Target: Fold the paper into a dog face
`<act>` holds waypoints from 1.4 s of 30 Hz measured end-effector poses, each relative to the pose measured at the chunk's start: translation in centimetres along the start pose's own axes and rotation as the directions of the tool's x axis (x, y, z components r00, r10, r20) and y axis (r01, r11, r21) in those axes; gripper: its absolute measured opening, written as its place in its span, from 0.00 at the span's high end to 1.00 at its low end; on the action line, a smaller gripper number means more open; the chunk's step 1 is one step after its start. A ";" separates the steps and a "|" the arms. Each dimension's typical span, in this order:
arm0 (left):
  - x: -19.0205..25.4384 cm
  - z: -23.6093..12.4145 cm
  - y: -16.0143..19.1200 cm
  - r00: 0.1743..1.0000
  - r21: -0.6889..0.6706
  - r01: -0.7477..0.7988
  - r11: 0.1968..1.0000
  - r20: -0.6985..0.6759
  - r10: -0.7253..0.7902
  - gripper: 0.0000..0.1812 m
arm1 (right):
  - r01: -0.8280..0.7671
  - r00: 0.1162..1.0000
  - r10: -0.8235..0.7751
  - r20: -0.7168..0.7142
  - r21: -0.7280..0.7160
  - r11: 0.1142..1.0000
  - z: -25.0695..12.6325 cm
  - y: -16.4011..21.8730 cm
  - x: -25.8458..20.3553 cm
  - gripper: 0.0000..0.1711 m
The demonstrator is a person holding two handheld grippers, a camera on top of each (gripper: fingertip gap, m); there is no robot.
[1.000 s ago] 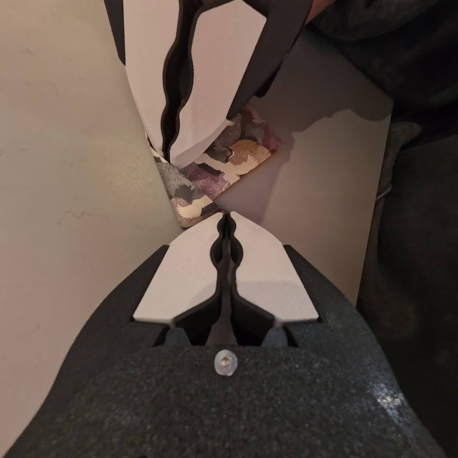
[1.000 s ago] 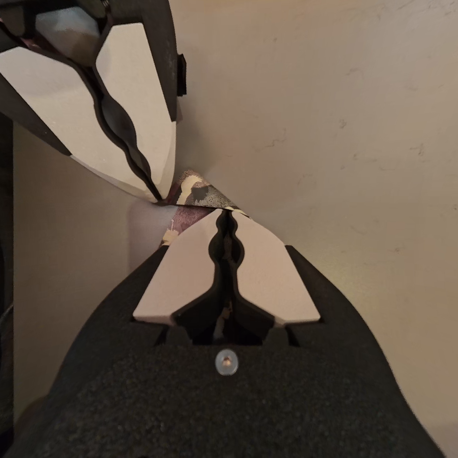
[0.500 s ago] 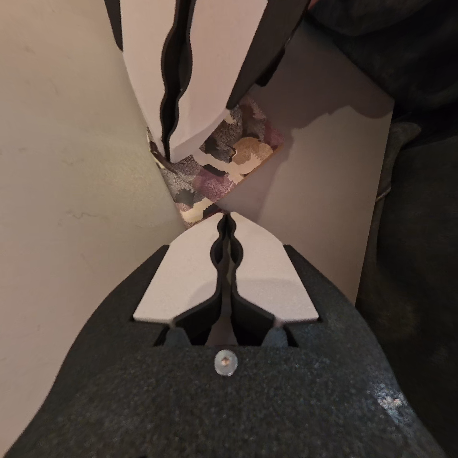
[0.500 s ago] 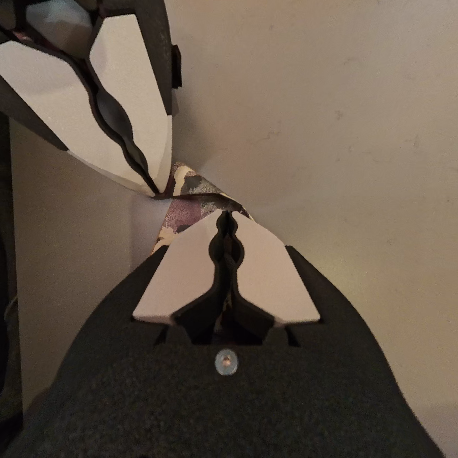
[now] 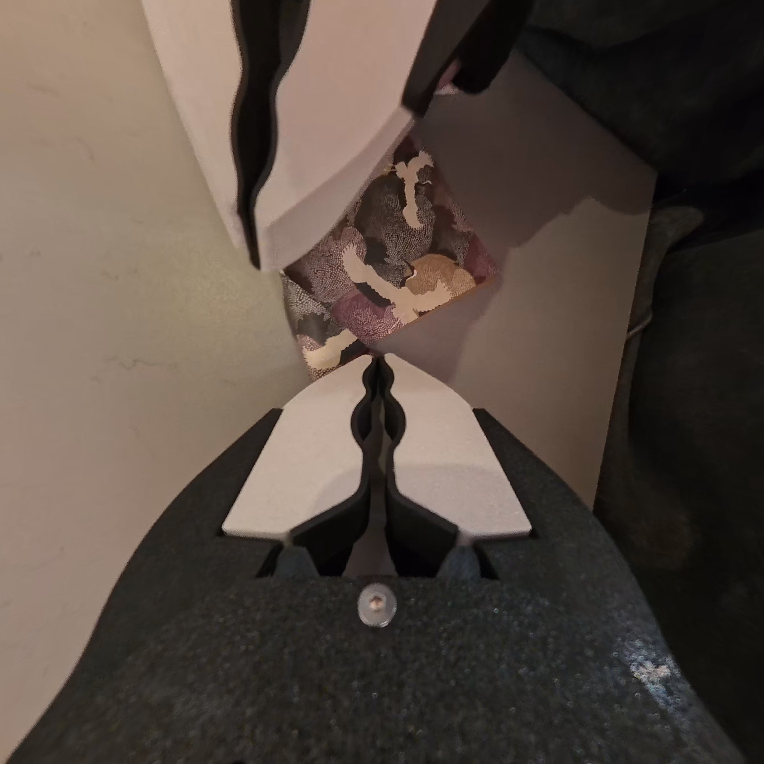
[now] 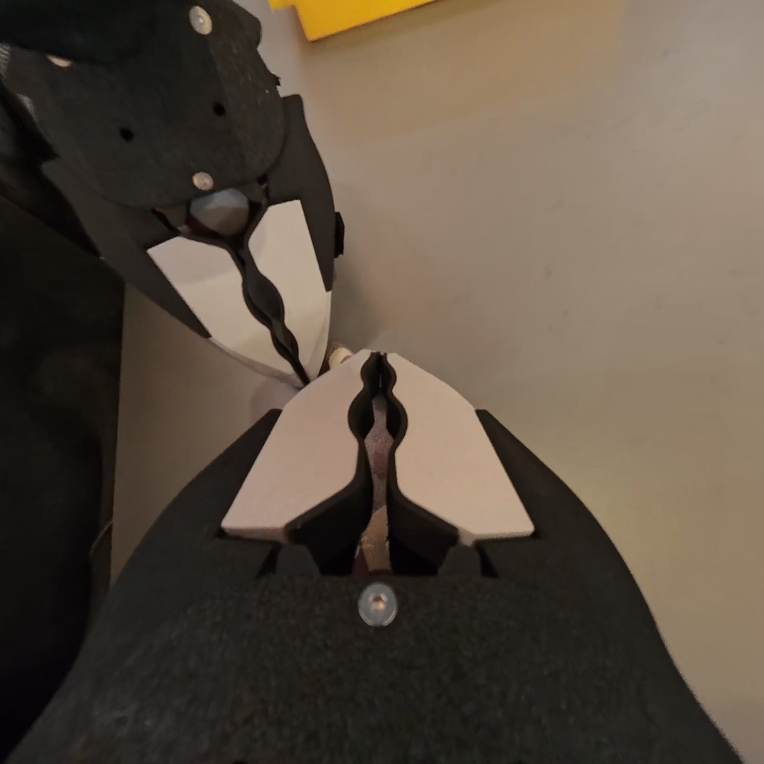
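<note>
bare table (image 6: 578, 289) open right, yellow object (image 6: 351, 16) far edge, grippers crowding paper (image 5: 392, 264)

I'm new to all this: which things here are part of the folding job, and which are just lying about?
Part of the job:
- paper, patterned
- left claw, shut at the paper's corner
- right claw, shut, with paper showing between its fingers

Lying about:
- table
- yellow thing at the far edge
- dark cloth beside the table

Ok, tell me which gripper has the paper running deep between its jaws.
The right gripper: patterned paper shows far down the slot between its shut jaws. The left gripper only pinches a corner of it at its tips.
</note>
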State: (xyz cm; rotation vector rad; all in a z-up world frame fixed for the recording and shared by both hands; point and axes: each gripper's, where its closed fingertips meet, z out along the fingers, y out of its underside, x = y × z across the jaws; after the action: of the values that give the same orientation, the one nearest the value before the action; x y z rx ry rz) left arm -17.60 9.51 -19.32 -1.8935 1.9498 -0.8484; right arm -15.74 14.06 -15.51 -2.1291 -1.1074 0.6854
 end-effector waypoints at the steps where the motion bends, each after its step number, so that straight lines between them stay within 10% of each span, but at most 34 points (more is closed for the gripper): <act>1: 0.0 0.0 0.0 1.000 0.001 0.000 1.000 -0.001 0.000 1.00 | -0.004 1.000 0.004 -0.007 -0.018 1.000 0.5 0.3 0.1 1.00; 22: 0.0 0.0 -0.1 1.000 0.011 0.000 1.000 -0.004 0.001 1.00 | 0.015 1.000 -0.018 -0.009 -0.222 0.975 0.3 5.5 -1.5 1.00; 42: 1.0 0.3 -0.2 0.999 -0.008 0.004 1.000 -0.049 -0.004 1.00 | -0.042 0.995 0.033 -0.093 -0.098 0.994 0.7 4.3 0.1 1.00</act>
State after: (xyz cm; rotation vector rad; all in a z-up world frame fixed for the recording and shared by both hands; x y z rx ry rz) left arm -17.39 8.52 -19.28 -1.8987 1.9810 -0.8972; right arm -13.96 12.46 -19.14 -2.2478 -1.0748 0.5540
